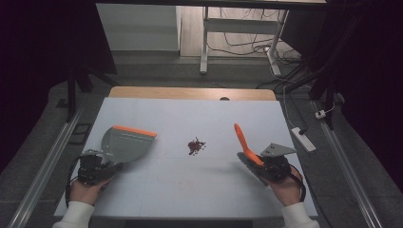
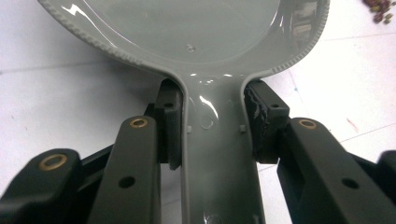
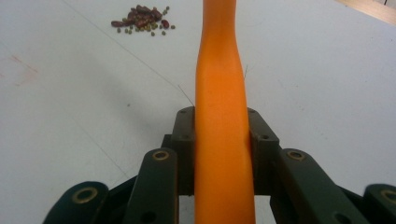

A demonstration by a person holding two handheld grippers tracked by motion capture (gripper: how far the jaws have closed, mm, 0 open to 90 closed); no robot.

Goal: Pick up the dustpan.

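A small pile of dark red beans and tiny green seeds lies mid-table, also top right in the left gripper view and top left in the right gripper view. My left gripper is shut on the neck of a grey dustpan with an orange front lip, left of the pile. My right gripper is shut on a long orange handle that points up and away, right of the pile. Both tools are apart from the beans.
The white tabletop ends in a wooden strip at the far side. A white power strip and cables lie on the floor to the right. Metal rails run along both sides.
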